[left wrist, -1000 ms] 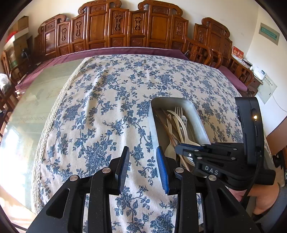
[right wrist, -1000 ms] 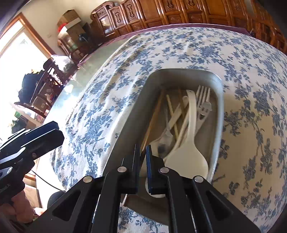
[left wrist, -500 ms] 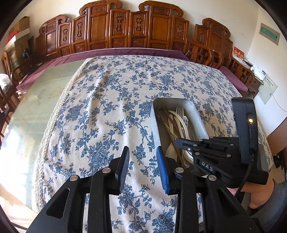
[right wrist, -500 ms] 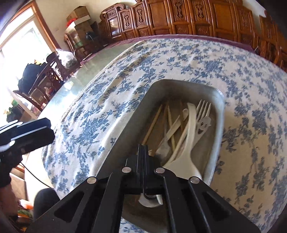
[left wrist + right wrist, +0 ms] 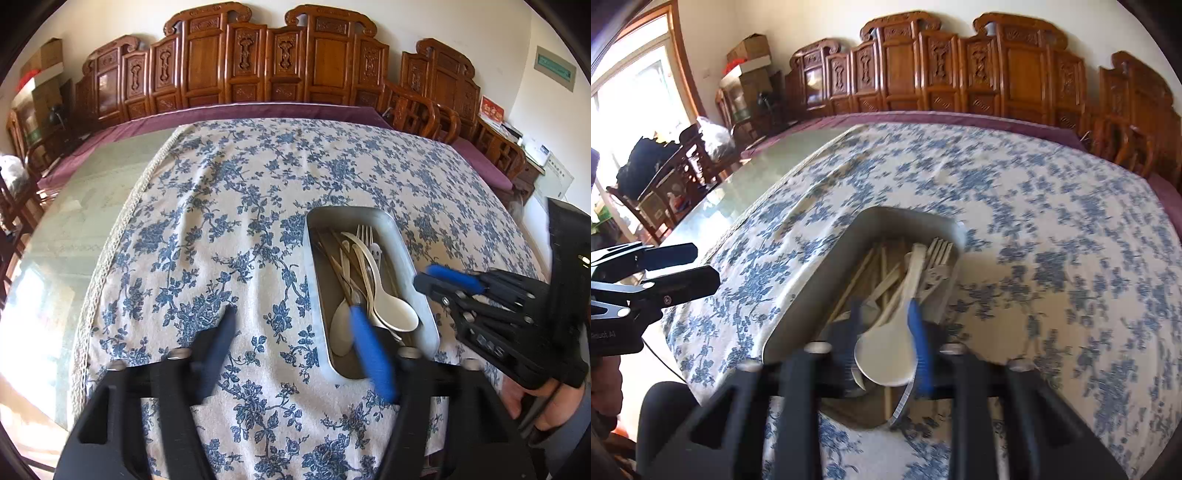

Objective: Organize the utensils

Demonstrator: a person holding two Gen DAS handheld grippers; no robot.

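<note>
A grey metal tray (image 5: 415, 266) stands on the blue-flowered tablecloth and holds a white rice spoon (image 5: 393, 314), a metal fork (image 5: 365, 233), spoons and chopsticks. It also shows in the right wrist view (image 5: 827, 266), with the white spoon (image 5: 886, 354). My left gripper (image 5: 291, 328) is open and empty above the cloth, left of the tray's near end. My right gripper (image 5: 884, 317) is open and empty above the tray's near end; it also shows in the left wrist view (image 5: 437, 275), right of the tray.
The flowered tablecloth (image 5: 258, 192) covers the right part of a glass-topped table (image 5: 85, 206). Carved wooden chairs (image 5: 280, 62) line the far side. More chairs and boxes stand at the left by a bright window (image 5: 631, 107).
Both grippers have opened wide; the right one was shut half a second ago. The right gripper has pulled back and up from the tray, and the left one has drawn back a little.
</note>
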